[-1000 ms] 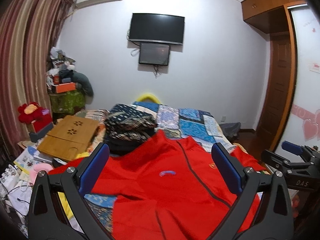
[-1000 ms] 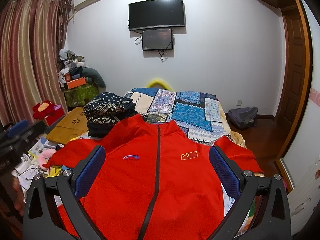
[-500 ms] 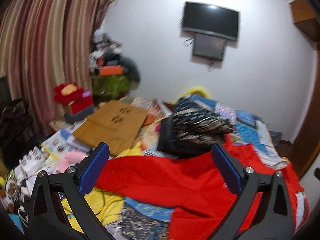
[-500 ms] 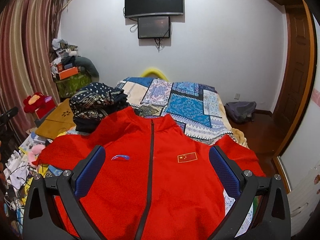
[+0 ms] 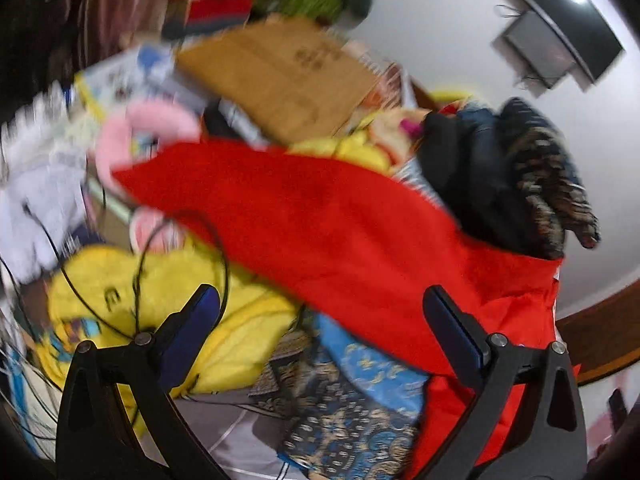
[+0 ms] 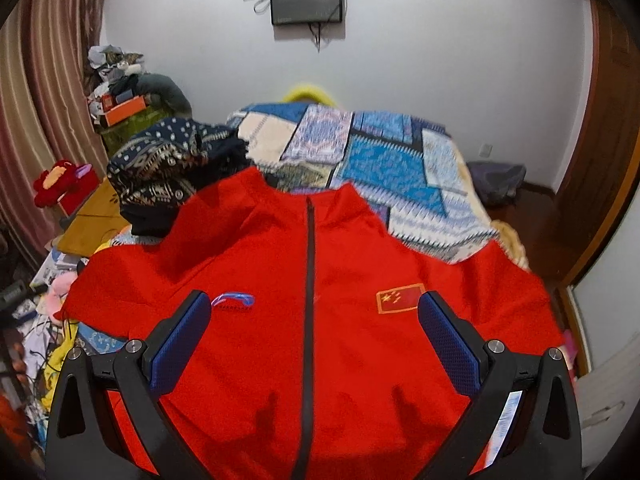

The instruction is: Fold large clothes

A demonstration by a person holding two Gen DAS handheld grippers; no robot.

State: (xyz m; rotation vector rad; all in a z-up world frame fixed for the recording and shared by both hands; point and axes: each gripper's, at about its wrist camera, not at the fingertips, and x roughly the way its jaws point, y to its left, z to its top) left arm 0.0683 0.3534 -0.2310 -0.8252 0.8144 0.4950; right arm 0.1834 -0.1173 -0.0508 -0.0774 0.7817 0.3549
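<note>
- Both jaws spread wide, nothing between the pads on either side.
- Left gripper (image 5: 320, 312): two blue pads, tilted view, heavy motion blur. Hovers over the left sleeve of the red jacket (image 5: 328, 232); contact with the cloth can't be confirmed.
- Right gripper (image 6: 314, 314): two blue pads, level, sitting over the jacket's chest; its two shadows fall on the red cloth near the bottom edge. No grip on anything.
- One red jacket (image 6: 312, 320), spread front-up on the near end of the bed (image 6: 384, 168), collar toward the far wall, both sleeves out to the sides. One dark zipper (image 6: 309, 280) runs down the middle, closed. One blue-white logo (image 6: 234, 302) on the left chest, one flag patch (image 6: 400, 298) on the right chest.
- One patchwork blue quilt covers the far part of the bed.
- One stack of dark patterned folded clothes (image 6: 172, 176) just past the jacket's left shoulder, touching or nearly touching it; same stack (image 5: 520, 184) shows in the left view.
- One yellow garment (image 5: 168, 292) under and beside the left sleeve, with a black cable (image 5: 184, 248) looped over it.
- One wooden lap tray (image 5: 280, 76) further left, one pink item (image 5: 148, 128) near the sleeve cuff.
- Two screens (image 6: 306, 2) on the far wall, smaller one below the bigger.
- One red plush toy (image 6: 56, 180) at far left by the striped curtain (image 6: 44, 80).
</note>
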